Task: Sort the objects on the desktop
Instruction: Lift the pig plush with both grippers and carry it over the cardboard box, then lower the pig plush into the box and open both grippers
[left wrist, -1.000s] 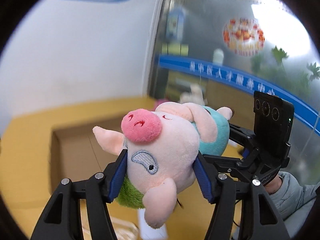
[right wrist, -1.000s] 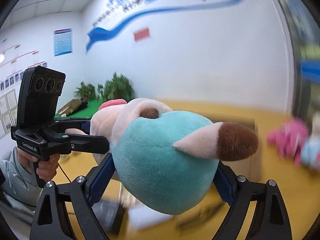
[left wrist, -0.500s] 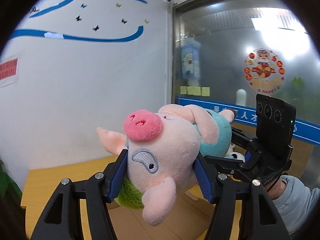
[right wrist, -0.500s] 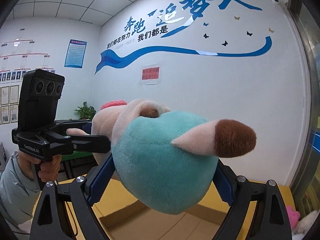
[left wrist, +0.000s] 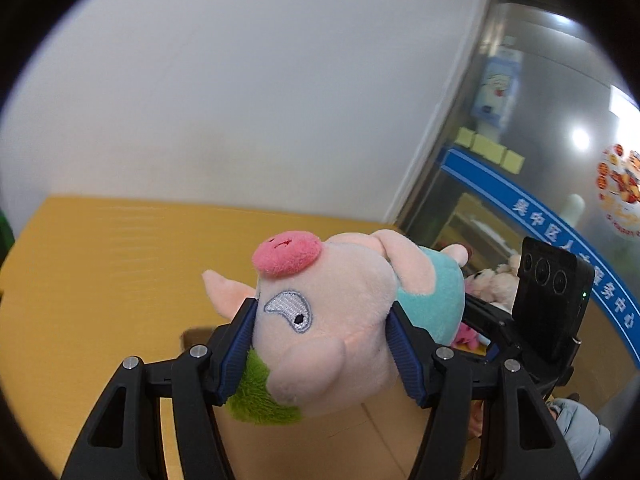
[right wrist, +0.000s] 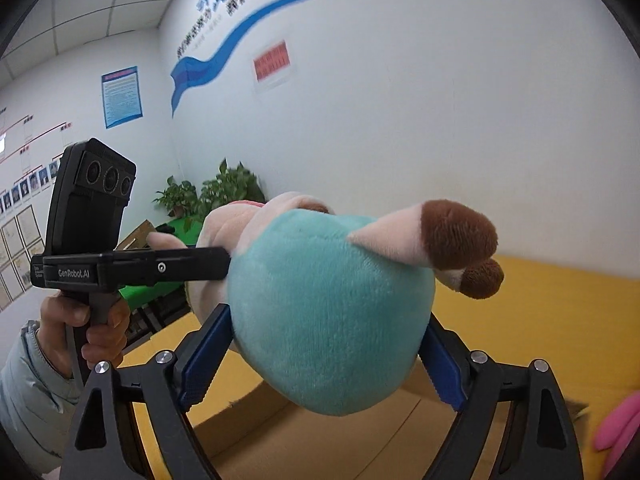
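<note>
Currently the yellow counter (left wrist: 120, 264) and an open cardboard box (right wrist: 320, 436) lie below me. The plush pig (left wrist: 332, 320) is airborne, not yet sorted: left fingers (left wrist: 240, 344) clenched on its head, right fingers (right wrist: 200, 356) on its teal body. Other plush toys (left wrist: 492, 284) remain.

"GenRobot.AI" printed in white on the black left claw (right wrist: 224, 258) body. Blue band (left wrist: 568, 236) on the glass carries white Chinese characters; blue wall lettering (right wrist: 208, 0) is too blurred to read.
</note>
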